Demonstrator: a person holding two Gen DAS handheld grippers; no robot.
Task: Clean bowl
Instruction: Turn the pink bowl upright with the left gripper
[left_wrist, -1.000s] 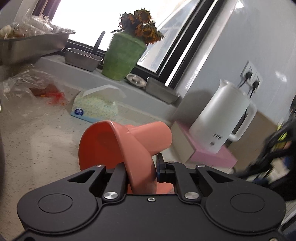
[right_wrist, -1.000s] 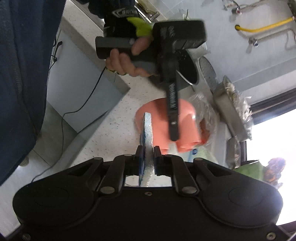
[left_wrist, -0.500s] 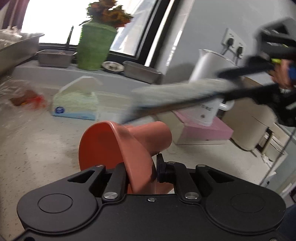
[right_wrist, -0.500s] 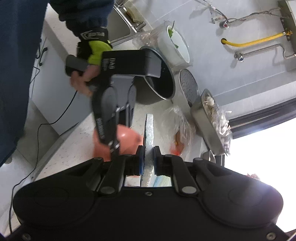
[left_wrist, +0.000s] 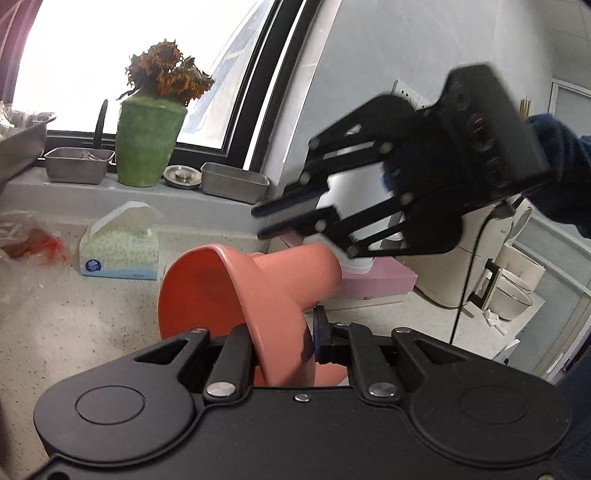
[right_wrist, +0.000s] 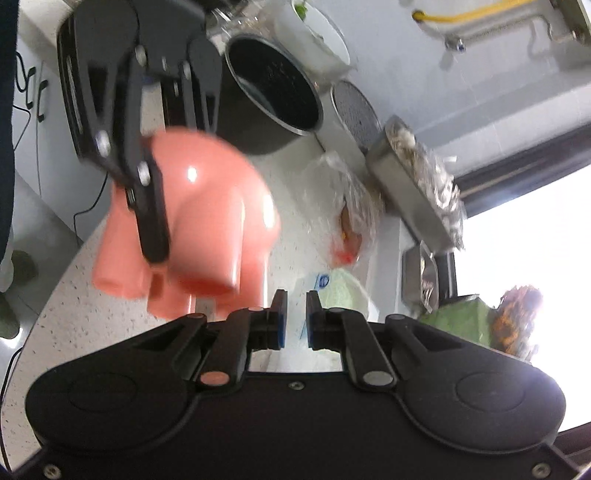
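Your left gripper (left_wrist: 282, 339) clamps the bowl's (left_wrist: 236, 291) rim, foot pointing right; right gripper (right_wrist: 293, 317) stands slightly parted, empty, over clear counter (left_wrist: 74, 325).

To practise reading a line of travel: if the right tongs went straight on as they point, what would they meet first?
Probably the tissue box on the counter, dead ahead of the right tongs; the pink bowl hangs left of that line. Depth is unclear.

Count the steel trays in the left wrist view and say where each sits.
3. A large tray at the left edge; a small tray on the sill left of the green vase; a second small tray right of it. Others may be hidden.
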